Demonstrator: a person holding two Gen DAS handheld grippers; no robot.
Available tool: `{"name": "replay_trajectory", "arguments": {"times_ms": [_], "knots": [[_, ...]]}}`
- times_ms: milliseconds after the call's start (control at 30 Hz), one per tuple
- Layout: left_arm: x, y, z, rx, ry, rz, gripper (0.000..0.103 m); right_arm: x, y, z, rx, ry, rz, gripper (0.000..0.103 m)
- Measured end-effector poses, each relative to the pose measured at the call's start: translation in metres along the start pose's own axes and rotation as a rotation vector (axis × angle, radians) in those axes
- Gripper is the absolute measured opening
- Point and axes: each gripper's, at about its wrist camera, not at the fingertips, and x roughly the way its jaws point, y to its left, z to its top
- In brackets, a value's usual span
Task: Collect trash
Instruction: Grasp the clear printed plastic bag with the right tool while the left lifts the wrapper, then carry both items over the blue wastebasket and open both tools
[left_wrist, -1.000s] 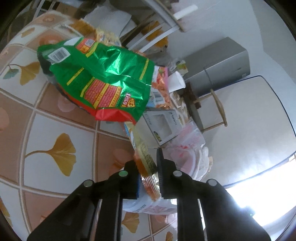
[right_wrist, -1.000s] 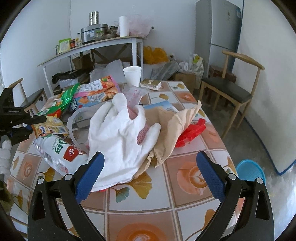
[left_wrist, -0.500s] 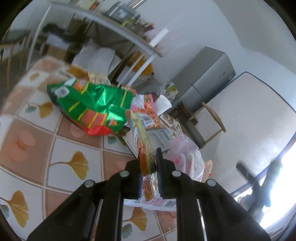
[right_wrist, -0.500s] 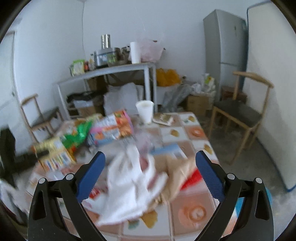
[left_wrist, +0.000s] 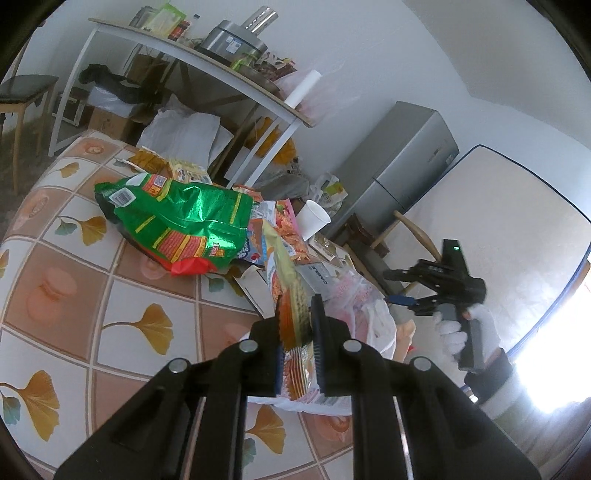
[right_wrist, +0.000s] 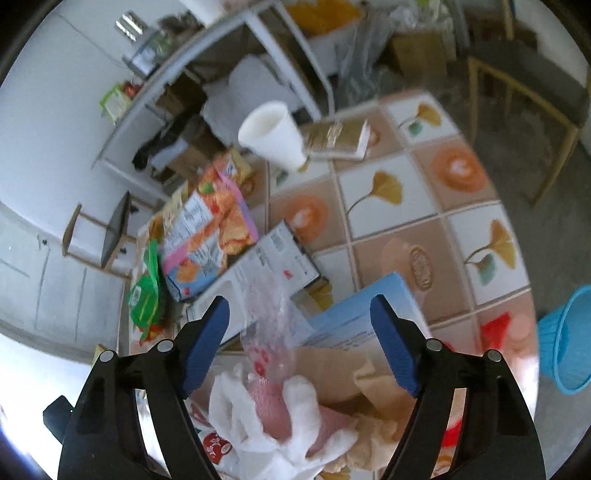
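While the left gripper (left_wrist: 298, 345) pinches a yellow-and-orange snack wrapper (left_wrist: 291, 306) upright above the tiled surface (left_wrist: 122, 280), the right gripper (right_wrist: 299, 343) points down at the pile with its jaws closing and nothing pressed between them. Below it lie a white glove (right_wrist: 258, 417) and a blue box (right_wrist: 354, 317) (print too blurred to read). Bare tiles stretch right toward the surface's edge, beyond which stands a blue bin (right_wrist: 565, 343).

Paper cup (right_wrist: 271, 134) stands on the far desk (right_wrist: 436, 206), flat box (right_wrist: 338, 138) just right; snack bags (right_wrist: 207, 236) left; basket (right_wrist: 567, 339) on the floor, right.
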Motion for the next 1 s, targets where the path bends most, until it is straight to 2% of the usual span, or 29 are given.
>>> {"name": "replay_trajectory", "arguments": {"times_ms": [133,200,233,300,333,500,633,767,1000], "knots": [[0.002,0.002,-0.001,-0.011,0.008,-0.004,0.012,0.009,0.005,-0.002,-0.016,0.042,0.021,0.071],[0.003,0.002,-0.001,-0.012,0.011,-0.007,0.012,0.012,0.005,0.0,-0.026,0.061,0.018,0.05],[0.003,0.002,-0.001,-0.011,0.011,-0.008,0.012,0.015,0.006,0.0,-0.028,0.074,0.019,0.045],[0.003,0.001,-0.002,-0.007,0.007,-0.007,0.012,0.019,0.004,0.0,-0.024,0.091,0.025,0.022],[0.003,0.001,-0.002,-0.006,0.004,-0.005,0.012,0.019,0.004,-0.001,-0.026,0.091,0.033,0.017],[0.0,0.001,-0.002,-0.009,-0.014,-0.011,0.012,0.002,0.018,-0.005,-0.095,-0.012,0.051,0.009],[-0.005,0.001,0.0,-0.023,-0.048,-0.031,0.012,-0.023,0.029,-0.004,-0.146,-0.148,0.063,0.008],[-0.018,-0.004,0.006,-0.019,-0.106,-0.039,0.012,-0.048,0.029,-0.001,-0.153,-0.272,0.092,0.007],[-0.041,-0.023,0.013,0.003,-0.168,-0.061,0.012,-0.102,0.012,-0.006,-0.112,-0.43,0.156,0.007]]}}
